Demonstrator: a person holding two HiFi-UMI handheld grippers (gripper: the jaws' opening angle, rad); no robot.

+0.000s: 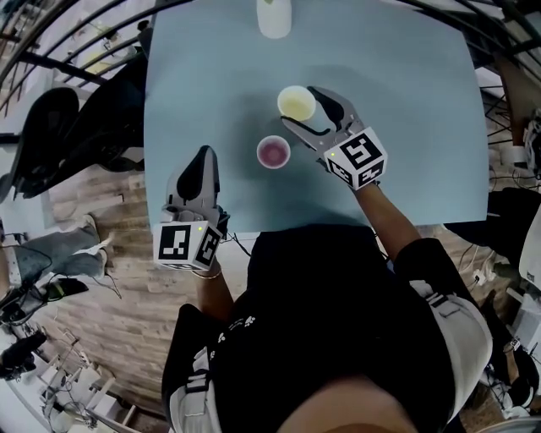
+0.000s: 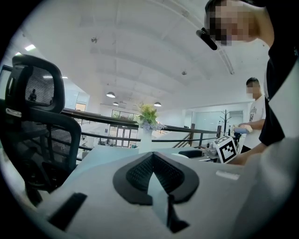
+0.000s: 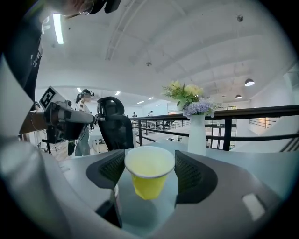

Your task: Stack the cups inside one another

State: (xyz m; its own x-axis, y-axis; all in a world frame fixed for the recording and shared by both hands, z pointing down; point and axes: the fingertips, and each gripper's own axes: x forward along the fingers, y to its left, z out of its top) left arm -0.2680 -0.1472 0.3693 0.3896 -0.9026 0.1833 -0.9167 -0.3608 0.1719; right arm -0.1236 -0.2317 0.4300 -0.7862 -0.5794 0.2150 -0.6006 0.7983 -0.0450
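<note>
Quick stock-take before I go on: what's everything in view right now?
yellow cup: one, yellow, between the jaws of the right gripper.
pink cup: one, pink, upright on the table, near the yellow cup, not touching.
vase: one, white, with flowers, table's far edge.
table: one, light blue.
office chair: one, black, left of table.
railing: one, black, beyond the table.
bystander: at least one, background.
left gripper: one, grey, shut, empty, at table's near edge.
right gripper: one, grey, shut on the yellow cup.
</note>
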